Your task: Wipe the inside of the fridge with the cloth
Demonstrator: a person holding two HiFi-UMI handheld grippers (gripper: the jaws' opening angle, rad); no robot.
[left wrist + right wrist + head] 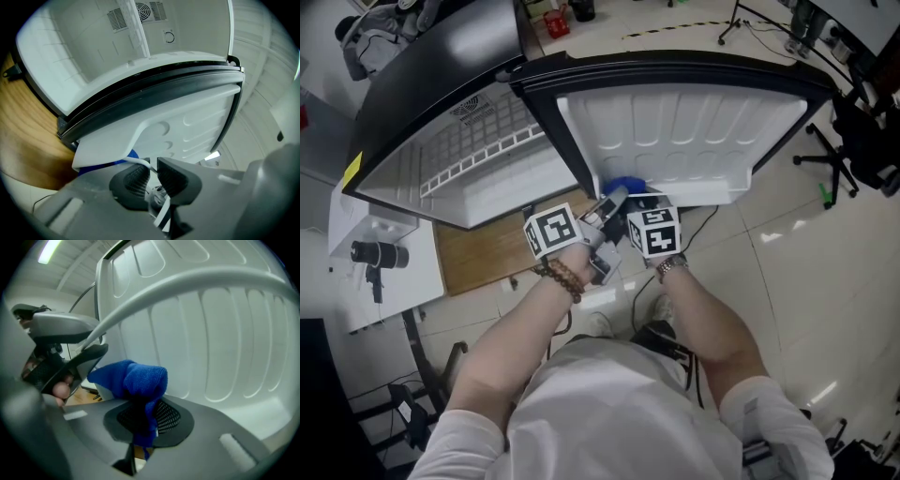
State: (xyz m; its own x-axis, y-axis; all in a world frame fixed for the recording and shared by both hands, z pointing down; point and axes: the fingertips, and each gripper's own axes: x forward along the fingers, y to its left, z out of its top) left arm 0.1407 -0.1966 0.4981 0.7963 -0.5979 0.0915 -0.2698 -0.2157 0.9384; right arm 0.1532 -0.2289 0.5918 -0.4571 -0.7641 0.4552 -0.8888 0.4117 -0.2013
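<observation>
At the near edge of the open fridge door (694, 122), both grippers work side by side. The left gripper (152, 171) points level at the door, and its fingers (133, 180) are narrow, clamped on the thin white rail (187, 282) of the door shelf. In the right gripper view, that rail curves up and across in front of the door's white ribbed liner (225, 343).

The right gripper (140, 413) sits just right of the left one and tilts downward. Its fingers (164, 418) are closed on the blue cloth (133, 378). The cloth bunches above the fingers, with a short tail hanging below them. It is held behind the rail, near the lower part of the liner. Contact between cloth and liner cannot be confirmed from any view.

The fridge (441, 103) has a black cabinet, which stands to the left of the door. Its white interior is exposed, with a wire shelf (478, 150) inside. A wooden board (483, 253) lies below the cabinet opening.
</observation>
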